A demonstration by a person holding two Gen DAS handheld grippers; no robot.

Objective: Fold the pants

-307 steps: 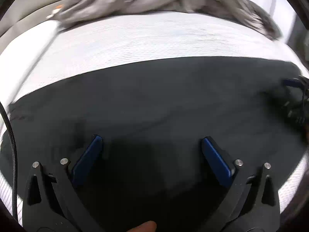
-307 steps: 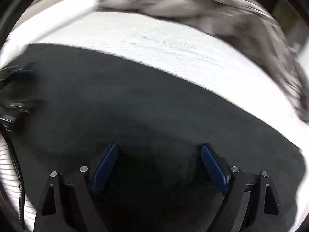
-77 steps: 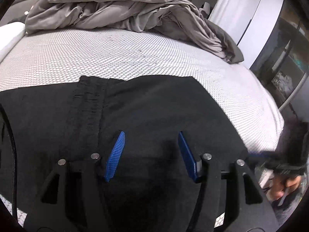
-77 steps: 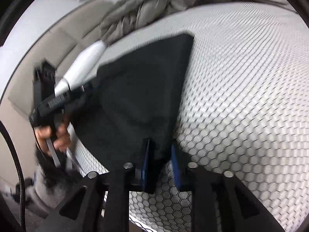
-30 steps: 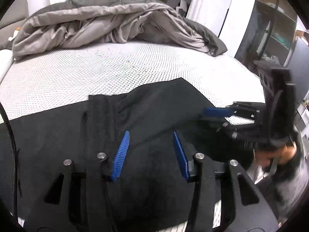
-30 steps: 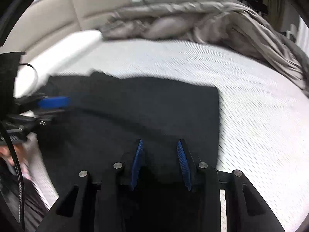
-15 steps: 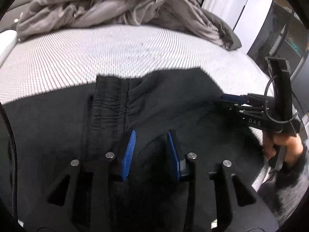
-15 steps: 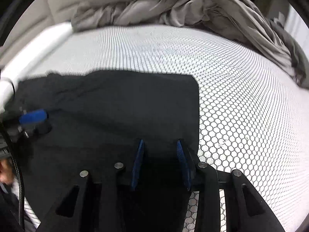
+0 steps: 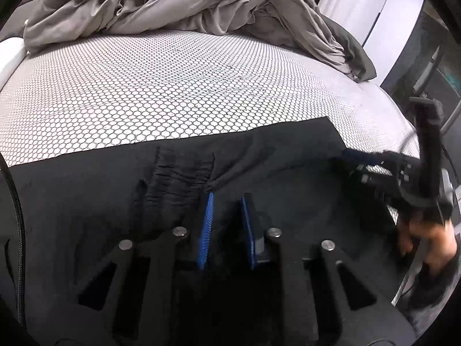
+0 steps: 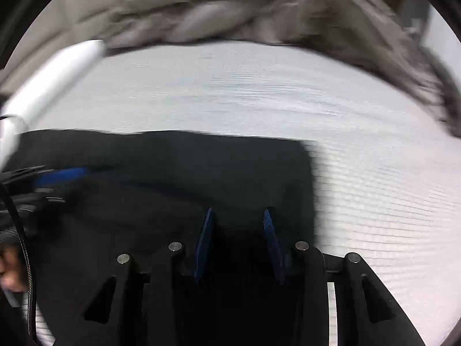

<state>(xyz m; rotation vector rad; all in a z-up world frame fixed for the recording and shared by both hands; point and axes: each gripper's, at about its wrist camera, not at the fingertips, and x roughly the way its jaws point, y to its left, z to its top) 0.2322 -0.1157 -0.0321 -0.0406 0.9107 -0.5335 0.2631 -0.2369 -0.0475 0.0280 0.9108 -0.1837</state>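
Black pants (image 9: 273,155) lie folded on the white honeycomb-patterned bed, the gathered waistband (image 9: 178,173) showing left of centre. My left gripper (image 9: 226,199) has its blue pads narrowed around a ridge of the pants fabric just right of the waistband. My right gripper (image 10: 237,213) sits low over the pants (image 10: 201,167) near their right edge, its pads partly apart with dark cloth between them; this view is blurred. The right gripper also shows in the left wrist view (image 9: 363,158), and the left gripper in the right wrist view (image 10: 57,177).
A rumpled grey duvet (image 9: 178,3) is heaped along the far side of the bed. A white bolster (image 10: 57,69) lies at the left. The mattress (image 9: 173,86) is bare between the pants and the duvet. A wardrobe and shelving (image 9: 403,28) stand at the right.
My left gripper's pads have closed in on the cloth beside the waistband. The right gripper has swung round from the corner and settled low over the pants' right part.
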